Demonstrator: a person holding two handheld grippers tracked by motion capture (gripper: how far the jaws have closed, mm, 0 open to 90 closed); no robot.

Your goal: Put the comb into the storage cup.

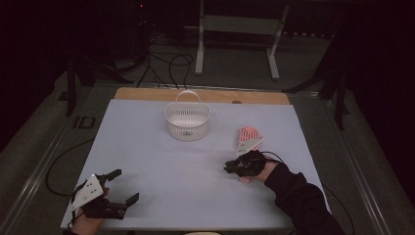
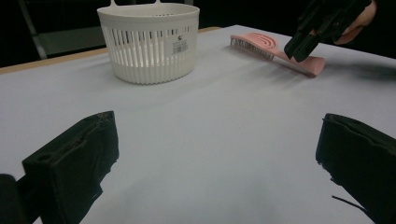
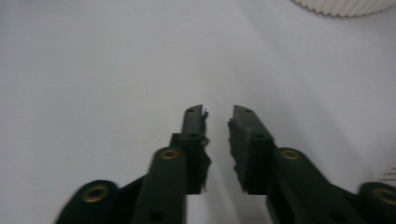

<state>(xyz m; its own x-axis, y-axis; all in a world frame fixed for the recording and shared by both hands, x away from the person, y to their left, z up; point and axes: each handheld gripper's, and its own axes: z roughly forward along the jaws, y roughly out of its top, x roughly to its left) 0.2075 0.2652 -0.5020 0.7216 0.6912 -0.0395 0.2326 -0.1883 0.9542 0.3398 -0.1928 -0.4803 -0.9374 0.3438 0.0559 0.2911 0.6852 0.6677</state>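
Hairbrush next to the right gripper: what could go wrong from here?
1. The right gripper has its jaws nearly together with nothing between them; the pink hairbrush lies beside it, so a grab may miss or nudge it.
2. The white basket stands apart from the brush, so a weak handle grip could drop it on the way over.

Table (image 1: 147, 156) under a pale grey-white cover, bare wood strip along the far edge. White slotted basket (image 1: 187, 121) standing upright near the far middle. Pink brush (image 1: 247, 138) lying flat to its right, well apart from it, bristles up.
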